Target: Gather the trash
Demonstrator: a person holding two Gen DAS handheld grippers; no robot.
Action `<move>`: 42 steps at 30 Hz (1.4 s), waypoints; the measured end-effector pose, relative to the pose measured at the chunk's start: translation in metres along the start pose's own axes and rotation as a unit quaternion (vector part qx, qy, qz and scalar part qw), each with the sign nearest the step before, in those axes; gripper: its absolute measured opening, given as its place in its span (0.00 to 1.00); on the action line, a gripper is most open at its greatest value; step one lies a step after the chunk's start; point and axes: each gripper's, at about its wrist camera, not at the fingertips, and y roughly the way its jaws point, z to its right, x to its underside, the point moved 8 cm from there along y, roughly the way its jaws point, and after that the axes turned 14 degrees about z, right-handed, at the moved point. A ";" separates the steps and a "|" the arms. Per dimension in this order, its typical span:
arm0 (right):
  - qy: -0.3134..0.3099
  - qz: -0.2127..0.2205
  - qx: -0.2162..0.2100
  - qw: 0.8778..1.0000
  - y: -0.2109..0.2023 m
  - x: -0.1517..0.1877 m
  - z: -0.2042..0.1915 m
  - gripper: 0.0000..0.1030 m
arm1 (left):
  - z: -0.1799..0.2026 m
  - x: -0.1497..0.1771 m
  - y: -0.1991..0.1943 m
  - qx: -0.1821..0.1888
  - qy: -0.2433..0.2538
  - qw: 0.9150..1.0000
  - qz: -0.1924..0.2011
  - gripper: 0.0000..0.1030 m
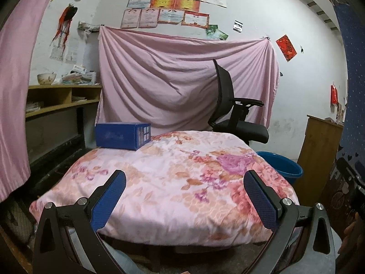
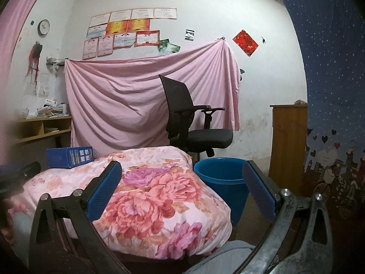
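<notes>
Beside the floral quilt (image 2: 159, 196) stands a blue bucket (image 2: 219, 171), contents hidden; my left gripper (image 1: 184, 180) and right gripper (image 2: 182, 171) gape, holding nothing.

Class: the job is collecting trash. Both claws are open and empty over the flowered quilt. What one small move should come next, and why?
Probably advance the left claw toward the blue box at the quilt's far left corner. It is the only loose item visible on the quilt, the blue bucket waits on the right, and the right claw also holds nothing.
</notes>
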 end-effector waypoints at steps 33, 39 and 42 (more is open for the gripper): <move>-0.024 -0.038 -0.028 0.999 0.007 0.024 -0.019 1.00 | -0.017 0.015 -0.002 -0.011 0.005 1.000 -0.004 0.98; -0.023 -0.040 -0.029 0.999 0.007 0.026 -0.019 1.00 | -0.017 0.016 -0.001 -0.011 0.006 1.000 -0.005 0.98; -0.023 -0.042 -0.030 0.998 0.007 0.027 -0.020 1.00 | -0.017 0.016 -0.001 -0.011 0.007 1.000 -0.006 0.98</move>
